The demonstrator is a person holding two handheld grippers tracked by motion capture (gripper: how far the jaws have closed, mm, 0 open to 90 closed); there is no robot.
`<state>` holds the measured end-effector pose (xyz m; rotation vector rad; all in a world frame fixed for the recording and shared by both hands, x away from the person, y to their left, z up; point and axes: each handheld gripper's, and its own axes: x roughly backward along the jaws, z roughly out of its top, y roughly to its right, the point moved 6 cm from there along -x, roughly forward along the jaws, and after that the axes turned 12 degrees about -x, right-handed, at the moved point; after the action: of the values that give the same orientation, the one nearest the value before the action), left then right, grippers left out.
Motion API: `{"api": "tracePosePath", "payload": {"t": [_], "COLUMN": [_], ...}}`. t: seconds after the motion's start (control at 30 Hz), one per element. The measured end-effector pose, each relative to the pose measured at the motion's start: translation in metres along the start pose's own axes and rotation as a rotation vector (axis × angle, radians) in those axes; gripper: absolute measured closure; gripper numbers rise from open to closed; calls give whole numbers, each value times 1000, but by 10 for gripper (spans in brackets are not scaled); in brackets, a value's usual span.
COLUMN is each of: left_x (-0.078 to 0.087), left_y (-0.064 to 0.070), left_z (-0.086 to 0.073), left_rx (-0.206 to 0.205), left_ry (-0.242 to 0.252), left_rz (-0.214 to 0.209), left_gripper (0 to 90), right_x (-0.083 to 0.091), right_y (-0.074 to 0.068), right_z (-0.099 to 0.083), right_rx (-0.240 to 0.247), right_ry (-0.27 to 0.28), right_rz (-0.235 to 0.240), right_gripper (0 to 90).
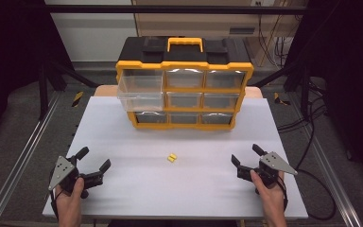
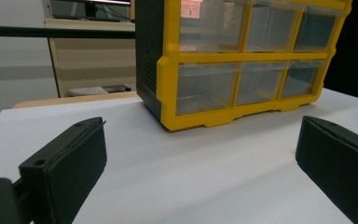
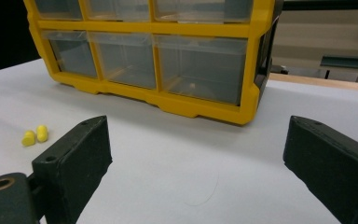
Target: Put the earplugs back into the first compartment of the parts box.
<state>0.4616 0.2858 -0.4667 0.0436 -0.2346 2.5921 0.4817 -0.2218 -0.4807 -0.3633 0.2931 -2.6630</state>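
A yellow and black drawer cabinet (image 1: 184, 82) stands at the back of the white table (image 1: 137, 184); its top left clear drawer (image 1: 141, 92) is pulled out. Two small yellow earplugs (image 1: 171, 158) lie side by side in the middle of the table. At the front left, my left gripper (image 1: 93, 159) is open with nothing between its jaws. My right gripper (image 1: 246, 154) stands open and empty at the front right. The right gripper view has the earplugs (image 3: 35, 135) to the left of its jaws and the cabinet (image 3: 158, 56) ahead. The left gripper view faces the cabinet (image 2: 242, 70).
Metal rails run along both sides of the table. Cables (image 1: 312, 118) lie on the floor at the right. A beige cupboard stands behind the cabinet.
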Motion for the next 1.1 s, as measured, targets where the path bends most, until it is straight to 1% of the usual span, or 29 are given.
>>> {"api": "tracePosePath", "payload": {"t": [0.07, 0.13, 0.17, 0.2, 0.23, 0.3, 0.33, 0.43, 0.47, 0.5, 0.53, 0.6, 0.67, 0.77, 0.83, 0.87, 0.9, 0.93, 1.0, 1.1], "left_x": [-1, -3, -3, -3, -4, -3, -3, -4, -5, -6, -6, -7, -9, -11, -12, -13, -13, -14, -15, -16], "left_y": [-1, -1, -1, -1, 0, 2, 3, 7, 8, 9, 10, 11, 11, 14, 16, 18, 18, 20, 21, 23], "left_z": [-1, -3, -3, -4, -4, -3, -3, -4, -4, -5, -5, -4, -5, -4, -3, -3, -3, -3, -4, -4], "left_rx": [7, 25, 36, 37, 43, 42, 39, 43, 42, 38, 39, 50, 49, 46, 46, 34, 28, 28, 23, 21], "left_ry": [13, 14, 16, 14, 17, 18, 19, 14, 12, 7, 7, 10, 5, 3, 2, -3, -6, -7, -10, -17], "left_rz": [8, 9, 4, 10, -1, -4, -8, -27, -31, -34, -37, -44, -46, -52, -56, -62, -64, -68, -77, -83], "left_gripper": [13, 14, 16, 15, 16, 15, 15, 15, 15, 14, 14, 14, 14, 14, 14, 14, 14, 14, 14, 14], "right_x": [-2, -4, -4, -5, -6, -8, -10, -16, -19, -21, -25, -30, -37, -49, -58, -61, -66, -68, -76, -85], "right_y": [-1, -5, -7, -10, -13, -19, -21, -25, -29, -31, -34, -42, -51, -66, -76, -80, -86, -89, -96, -104], "right_z": [-2, -5, -5, -6, -8, -11, -12, -14, -15, -15, -15, -14, -12, -13, -14, -14, -15, -16, -16, -18], "right_rx": [-2, -14, -8, -1, -1, 9, 22, 14, 9, 16, 22, 35, 40, 92, 116, 126, 134, 138, 143, 149], "right_ry": [-16, -43, -49, -60, -72, -96, -101, -121, -131, -143, -163, -185, -201, -256, -293, -310, -340, -356, -384, -424], "right_rz": [3, 24, 26, 32, 36, 47, 44, 26, 27, 29, 21, 27, 42, 60, 72, 73, 80, 79, 85, 85], "right_gripper": [75, 79, 79, 79, 79, 78, 74, 68, 61, 59, 65, 71, 78, 78, 85, 92, 97, 105, 119, 130]}}
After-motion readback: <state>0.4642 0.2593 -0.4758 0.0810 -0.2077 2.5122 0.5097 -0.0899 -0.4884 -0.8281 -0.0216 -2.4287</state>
